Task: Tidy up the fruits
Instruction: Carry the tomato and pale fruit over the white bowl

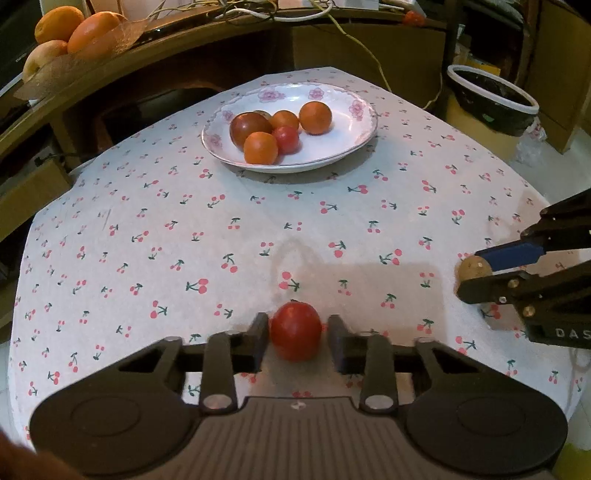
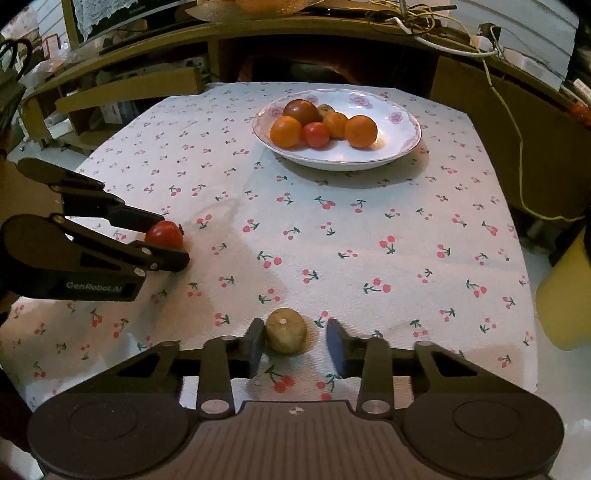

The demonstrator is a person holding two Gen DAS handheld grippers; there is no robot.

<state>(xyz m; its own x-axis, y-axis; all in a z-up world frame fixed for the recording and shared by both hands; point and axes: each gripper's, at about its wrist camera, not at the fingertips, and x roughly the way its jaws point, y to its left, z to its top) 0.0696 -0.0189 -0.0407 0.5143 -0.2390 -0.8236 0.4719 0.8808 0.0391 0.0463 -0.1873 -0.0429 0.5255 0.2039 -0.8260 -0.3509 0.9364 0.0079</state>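
Left wrist view only: big smooth orange fruits (image 1: 85, 35) up at the back. Both views: white flowered plate (image 1: 351, 142) of small round fruits, far end of cherry-print cloth (image 1: 184, 240). Left gripper (image 1: 297, 332) pinched shut on shiny round red tomato (image 1: 295, 338), near edge. Right gripper (image 2: 295, 338) a little open around rough brown round fruit (image 2: 286, 332): one pad touching, other just off.

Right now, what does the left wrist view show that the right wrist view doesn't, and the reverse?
Only left wrist: a white-rimmed bin beside the table. Only right wrist: a yellow object at the right edge. Both: the plate of fruit, the red tomato in the left gripper, and the brown fruit between the fingers of the right gripper.
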